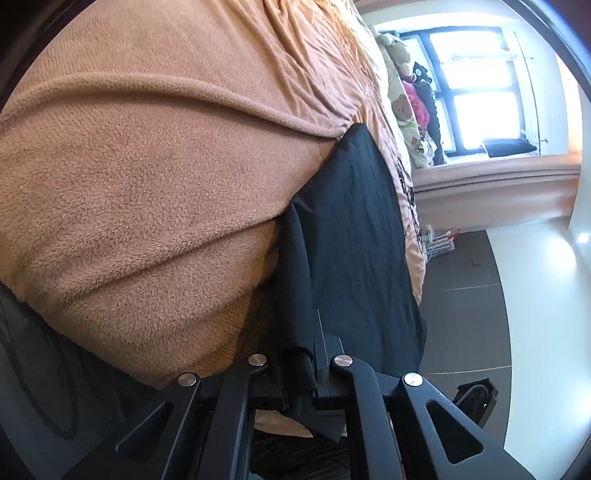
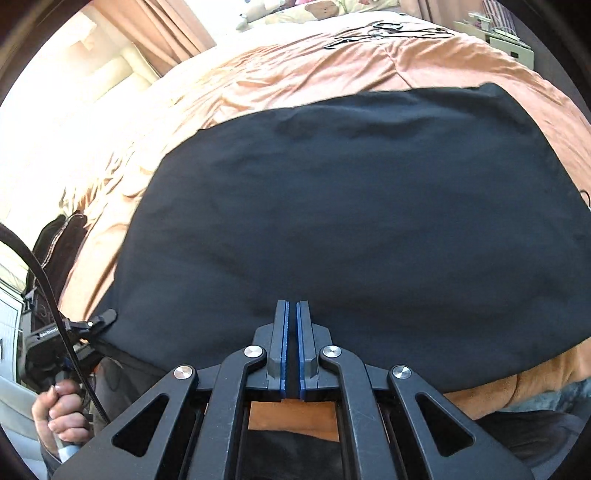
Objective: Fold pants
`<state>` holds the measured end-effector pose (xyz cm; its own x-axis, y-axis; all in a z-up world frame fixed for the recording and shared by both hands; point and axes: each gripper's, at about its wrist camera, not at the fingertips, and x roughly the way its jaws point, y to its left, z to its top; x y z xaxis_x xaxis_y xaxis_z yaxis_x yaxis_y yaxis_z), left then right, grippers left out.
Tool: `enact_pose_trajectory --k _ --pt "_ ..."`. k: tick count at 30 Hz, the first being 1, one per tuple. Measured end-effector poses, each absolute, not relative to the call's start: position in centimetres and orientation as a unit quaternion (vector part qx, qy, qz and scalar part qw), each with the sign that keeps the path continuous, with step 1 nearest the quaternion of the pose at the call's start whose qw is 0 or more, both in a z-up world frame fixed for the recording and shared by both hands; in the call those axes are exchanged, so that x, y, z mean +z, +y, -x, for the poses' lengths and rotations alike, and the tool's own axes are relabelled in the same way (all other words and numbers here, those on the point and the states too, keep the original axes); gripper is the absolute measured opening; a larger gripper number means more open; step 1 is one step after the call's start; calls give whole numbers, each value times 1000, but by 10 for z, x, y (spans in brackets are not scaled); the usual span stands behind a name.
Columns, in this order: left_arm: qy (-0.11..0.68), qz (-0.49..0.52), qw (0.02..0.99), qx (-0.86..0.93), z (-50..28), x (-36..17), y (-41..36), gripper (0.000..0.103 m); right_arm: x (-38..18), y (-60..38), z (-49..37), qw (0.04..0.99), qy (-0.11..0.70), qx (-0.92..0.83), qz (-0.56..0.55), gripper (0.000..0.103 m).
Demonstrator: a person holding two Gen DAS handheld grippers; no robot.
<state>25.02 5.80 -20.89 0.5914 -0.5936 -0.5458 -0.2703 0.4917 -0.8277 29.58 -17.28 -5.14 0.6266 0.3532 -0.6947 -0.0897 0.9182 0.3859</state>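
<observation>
Black pants [image 2: 351,221] lie spread flat on an orange fleece blanket [image 2: 295,74] that covers a bed. My right gripper [image 2: 293,306] is at the pants' near edge, blue pads together with a thin strip of black cloth between them. In the left wrist view the pants [image 1: 351,240] run away along the blanket [image 1: 147,166] near the bed's side. My left gripper [image 1: 299,354] is shut on a bunched fold of the pants at their near corner. The right wrist view shows that left gripper [image 2: 99,321] at the pants' left corner, held by a person's hand [image 2: 59,413].
Plush toys and pillows [image 1: 402,107] sit at the head of the bed under a bright window [image 1: 476,85]. Dark floor [image 1: 461,295] runs beside the bed. Thin black cables [image 2: 380,31] lie on the far blanket. A black bag [image 2: 59,243] stands at the left.
</observation>
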Motion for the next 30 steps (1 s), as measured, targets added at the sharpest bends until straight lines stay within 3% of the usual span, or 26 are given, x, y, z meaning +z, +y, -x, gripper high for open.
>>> enact_pose_trajectory --k 13,14,16,18,30 --pt "435 479 755 -105 -251 -197 54 7 -67 -147 -374 875 443 125 -146 0" --pt "437 480 753 -105 -252 -198 54 9 -66 -146 -381 876 443 124 -145 0" --pt "441 483 749 -106 -255 -200 53 26 -65 -145 -392 877 443 120 -142 0" --pt "440 490 745 -108 -256 -203 53 35 -64 -143 -406 877 444 117 -142 0" --pt "432 489 750 -104 -272 -203 50 35 -62 -141 -461 878 445 91 -147 0"
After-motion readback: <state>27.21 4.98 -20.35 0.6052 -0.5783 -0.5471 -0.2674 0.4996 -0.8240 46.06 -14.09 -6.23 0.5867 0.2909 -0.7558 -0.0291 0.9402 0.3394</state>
